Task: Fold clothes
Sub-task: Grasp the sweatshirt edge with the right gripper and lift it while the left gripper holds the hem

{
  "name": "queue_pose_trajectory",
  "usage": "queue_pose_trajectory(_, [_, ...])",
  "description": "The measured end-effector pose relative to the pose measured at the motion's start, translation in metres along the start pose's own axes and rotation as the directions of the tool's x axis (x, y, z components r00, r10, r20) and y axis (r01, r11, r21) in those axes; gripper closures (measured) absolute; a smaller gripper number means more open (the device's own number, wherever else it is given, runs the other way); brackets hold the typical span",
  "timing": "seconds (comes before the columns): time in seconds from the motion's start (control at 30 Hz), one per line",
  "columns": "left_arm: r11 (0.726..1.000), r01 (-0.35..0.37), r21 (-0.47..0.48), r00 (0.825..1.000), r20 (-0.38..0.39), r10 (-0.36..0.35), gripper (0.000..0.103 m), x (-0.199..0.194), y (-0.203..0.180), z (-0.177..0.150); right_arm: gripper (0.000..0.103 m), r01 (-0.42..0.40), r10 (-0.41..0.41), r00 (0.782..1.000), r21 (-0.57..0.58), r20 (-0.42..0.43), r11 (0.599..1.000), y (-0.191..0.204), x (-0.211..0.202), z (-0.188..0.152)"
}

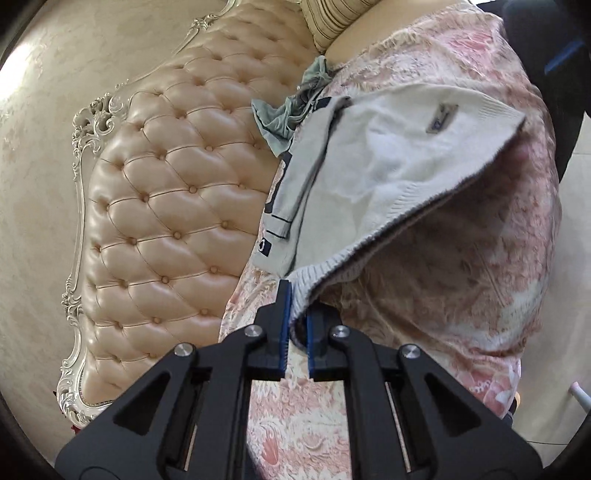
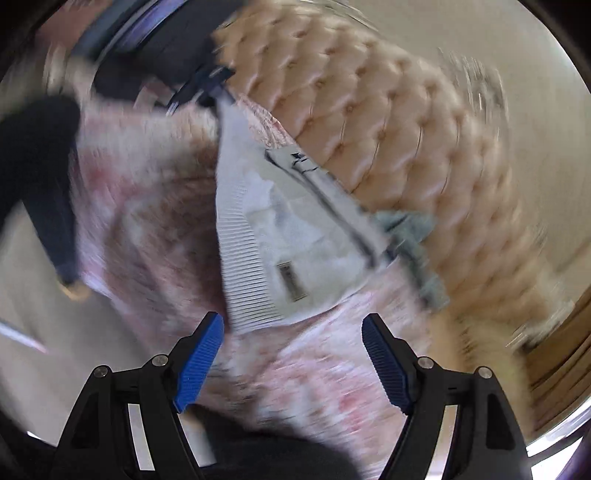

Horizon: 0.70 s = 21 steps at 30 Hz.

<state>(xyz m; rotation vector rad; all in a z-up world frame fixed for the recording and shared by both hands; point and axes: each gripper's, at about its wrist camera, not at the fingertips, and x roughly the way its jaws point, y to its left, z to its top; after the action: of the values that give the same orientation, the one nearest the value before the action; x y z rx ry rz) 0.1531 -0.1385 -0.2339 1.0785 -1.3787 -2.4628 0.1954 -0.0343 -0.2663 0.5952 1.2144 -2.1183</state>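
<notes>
Sweater [image 1: 399, 162], white knit with ribbed hem and a small sewn label [image 1: 441, 118]: lying on the bed, on a pink floral bedspread [image 1: 480, 280], close to the tufted headboard [image 1: 166, 206]. One ribbed corner is being lifted clear of the bedspread, so the cloth is hanging in a slack fold and casting a shadow beneath.

Left gripper [image 1: 297, 325]: jaws are pinching that ribbed corner, the hem caught between the blue pads.

Right gripper [image 2: 291, 354]: jaws are standing spread wide, holding nothing, hovering just short of the sweater's other hem corner [image 2: 240, 317]; this view is blurring with motion.

Judgement on the step: a lift of the hem for a fold appears to be going on. Doing it well is calling for a matching pinch on the free corner, both corners level, and the hem kept taut so the fold lands straight.

Adjacent items: grey printed garment [image 1: 291, 206] lying partly under the sweater; grey-green cloth [image 1: 291, 114] bunching against the headboard; striped pillow [image 1: 332, 18] beyond.
</notes>
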Motion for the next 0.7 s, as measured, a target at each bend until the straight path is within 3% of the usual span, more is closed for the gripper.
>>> queue_pose_trajectory(0.23, [1.000, -0.004, 0.023, 1.000, 0.015, 0.004, 0.095, 0.000, 0.012, 0.012, 0.025, 0.079, -0.083, 0.996, -0.149, -0.022, 0.986, 0.035, 0.034, 0.017])
queue_pose_trajectory(0.47, [0.999, -0.010, 0.043, 1.000, 0.017, 0.009, 0.095, 0.001, 0.021, 0.013, 0.025, 0.151, -0.168, 0.985, -0.296, -0.031, 0.943, 0.070, 0.067, 0.035])
queue_pose_trajectory(0.7, [1.000, -0.013, 0.023, 1.000, 0.025, 0.013, 0.095, -0.007, 0.025, 0.008, 0.028, 0.211, -0.230, 0.972, -0.245, -0.052, 0.946, 0.040, 0.096, 0.040])
